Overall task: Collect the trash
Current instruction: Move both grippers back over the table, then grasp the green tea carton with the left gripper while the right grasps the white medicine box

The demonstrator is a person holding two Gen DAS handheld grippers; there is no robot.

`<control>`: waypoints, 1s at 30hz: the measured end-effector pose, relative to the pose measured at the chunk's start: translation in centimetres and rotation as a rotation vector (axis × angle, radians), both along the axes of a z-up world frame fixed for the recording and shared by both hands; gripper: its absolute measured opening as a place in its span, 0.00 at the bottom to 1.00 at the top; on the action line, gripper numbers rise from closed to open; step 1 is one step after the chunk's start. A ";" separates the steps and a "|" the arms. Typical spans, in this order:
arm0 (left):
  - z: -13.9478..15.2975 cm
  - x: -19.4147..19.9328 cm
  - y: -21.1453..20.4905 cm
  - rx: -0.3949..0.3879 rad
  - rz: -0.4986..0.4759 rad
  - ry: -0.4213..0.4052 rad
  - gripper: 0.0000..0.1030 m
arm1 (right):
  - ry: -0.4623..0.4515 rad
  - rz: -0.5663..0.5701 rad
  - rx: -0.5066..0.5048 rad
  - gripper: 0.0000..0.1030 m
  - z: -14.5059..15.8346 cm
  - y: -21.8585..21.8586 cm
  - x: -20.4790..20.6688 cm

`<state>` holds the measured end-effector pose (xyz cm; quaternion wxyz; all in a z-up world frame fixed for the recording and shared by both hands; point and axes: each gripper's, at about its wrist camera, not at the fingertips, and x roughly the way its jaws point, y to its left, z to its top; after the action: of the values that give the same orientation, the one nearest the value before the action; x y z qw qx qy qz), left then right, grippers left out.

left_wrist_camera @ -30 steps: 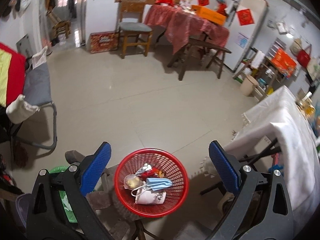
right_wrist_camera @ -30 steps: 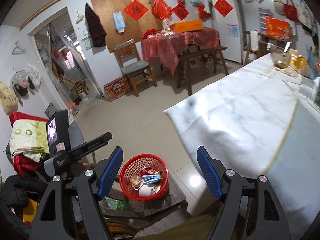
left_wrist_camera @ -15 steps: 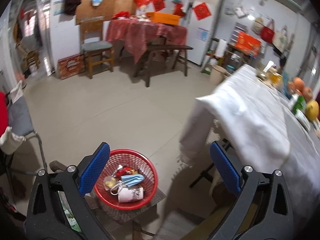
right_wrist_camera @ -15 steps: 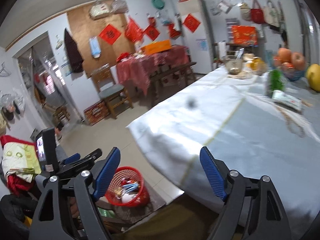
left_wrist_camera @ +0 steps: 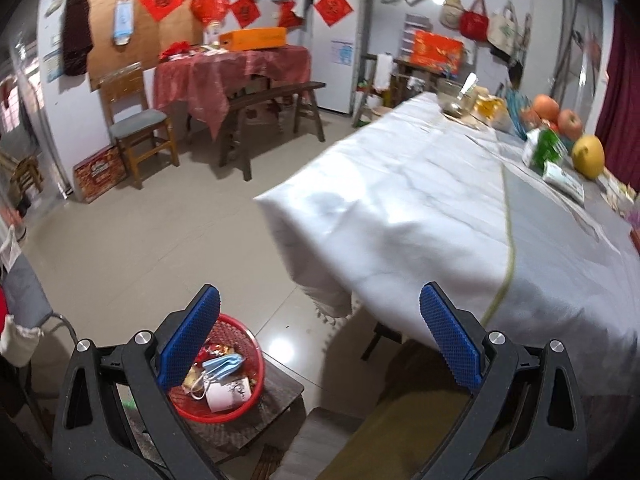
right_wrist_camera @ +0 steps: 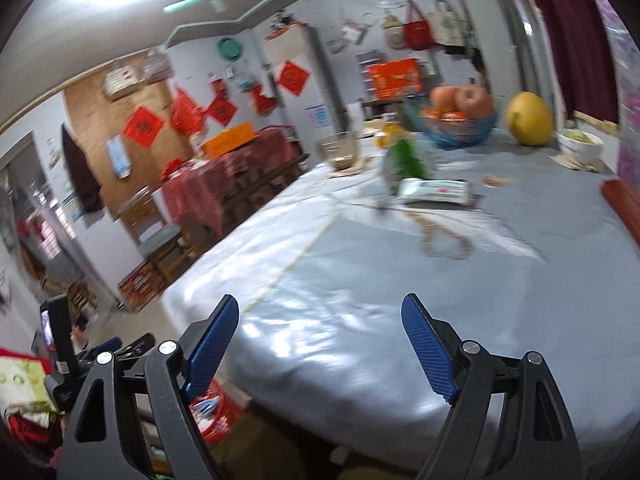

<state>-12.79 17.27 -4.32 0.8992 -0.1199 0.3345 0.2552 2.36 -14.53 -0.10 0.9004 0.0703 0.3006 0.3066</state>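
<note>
A red mesh basket (left_wrist_camera: 252, 384) stands on a low dark stool (left_wrist_camera: 276, 404) at the bottom left, holding a blue face mask (left_wrist_camera: 222, 364), a white cup (left_wrist_camera: 230, 394) and wrappers. My left gripper (left_wrist_camera: 320, 340) is open and empty, up and right of the basket. My right gripper (right_wrist_camera: 320, 344) is open and empty above the near end of the long table (right_wrist_camera: 360, 280). On the table lie a white packet (right_wrist_camera: 436, 191), a green-and-white bag (right_wrist_camera: 404, 162) and a loop of beige string (right_wrist_camera: 442, 242). The basket's edge shows in the right wrist view (right_wrist_camera: 216, 420).
The table (left_wrist_camera: 440, 208) has a white and grey cloth. At its far end stand a fruit bowl (right_wrist_camera: 460, 124), a yellow pomelo (right_wrist_camera: 529, 119), a metal bowl (right_wrist_camera: 340, 150) and a white bowl (right_wrist_camera: 582, 145). A chair (left_wrist_camera: 136, 128), red-clothed table (left_wrist_camera: 232, 68) and bench (left_wrist_camera: 272, 100) stand beyond.
Both grippers have swung up and to the right, away from the basket and toward the long table. The basket has slid to the lower left of both views. Both stay open.
</note>
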 end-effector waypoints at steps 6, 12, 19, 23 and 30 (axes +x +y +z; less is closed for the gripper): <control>0.8 5.1 -2.7 0.050 -0.071 0.032 0.93 | 0.057 -0.080 0.000 0.81 -1.9 -3.5 4.4; 1.5 11.1 -5.1 0.045 -0.168 0.045 0.93 | 0.088 -0.101 -0.049 0.87 -2.2 -4.2 9.5; 2.1 18.8 -5.6 -0.060 -0.276 0.059 0.93 | 0.121 -0.063 -0.175 0.87 -2.0 -1.9 18.2; 2.1 22.2 -5.3 -0.100 -0.307 0.083 0.93 | 0.146 -0.057 -0.287 0.87 -3.6 0.2 24.2; 3.7 29.6 -5.6 -0.114 -0.451 0.089 0.93 | 0.047 0.035 -0.490 0.88 -5.7 3.6 28.4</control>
<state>16.79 11.68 -0.60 0.9097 -0.0812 0.4059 0.0338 30.73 -10.90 -5.81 0.8778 -0.1484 0.3880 0.2386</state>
